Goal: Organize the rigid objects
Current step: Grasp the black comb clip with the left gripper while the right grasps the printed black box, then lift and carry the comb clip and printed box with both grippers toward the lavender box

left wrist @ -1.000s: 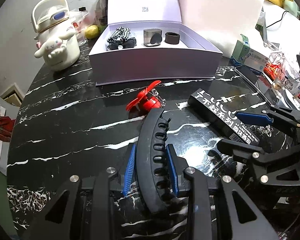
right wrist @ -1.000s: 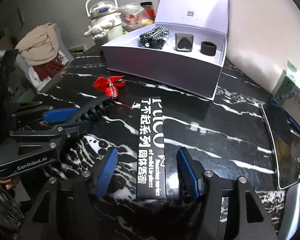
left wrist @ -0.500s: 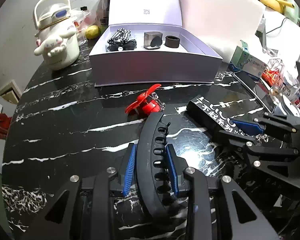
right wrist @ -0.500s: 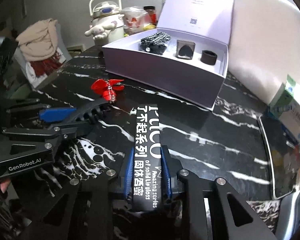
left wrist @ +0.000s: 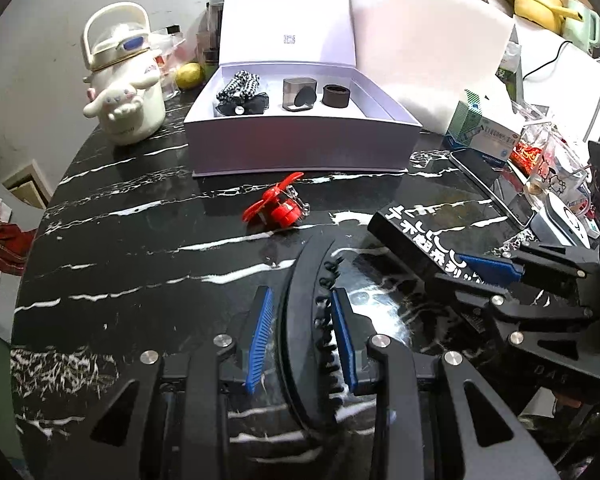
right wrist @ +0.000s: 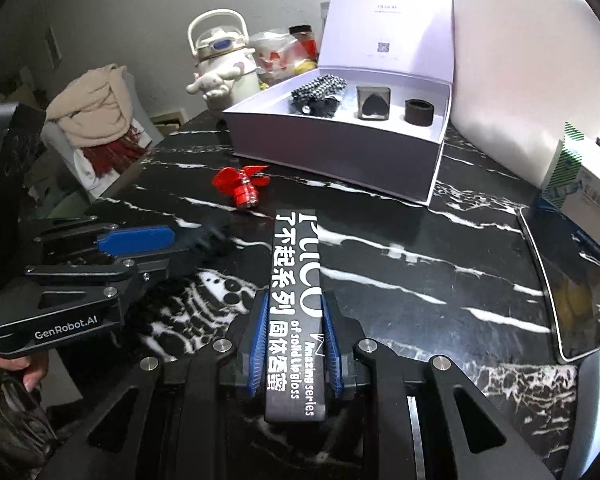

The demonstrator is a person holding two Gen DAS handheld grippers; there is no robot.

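My left gripper point(left wrist: 302, 332) is shut on a long black curved hair clip point(left wrist: 306, 300), held just over the black marble table point(left wrist: 120, 240). My right gripper point(right wrist: 296, 344) is shut on a long black lip-gloss box point(right wrist: 296, 280) with white lettering; the box also shows in the left wrist view point(left wrist: 416, 240). A small red hair clip point(left wrist: 278, 208) lies on the table between the grippers and an open lilac gift box point(left wrist: 300, 144). The gift box holds a checked bow point(left wrist: 240, 92), a grey case point(left wrist: 299, 94) and a dark ring point(left wrist: 336, 96).
A white cartoon-dog kettle point(left wrist: 124, 92) stands at the back left beside a lemon point(left wrist: 190, 75). A phone point(left wrist: 488, 180), a medicine carton point(left wrist: 480, 136) and small clutter sit along the right edge. A white foam block point(right wrist: 520, 60) stands behind the gift box.
My right gripper closed on the lip-gloss box, which it straddled open a second ago. Both grippers have lifted and drawn back slightly with their objects.
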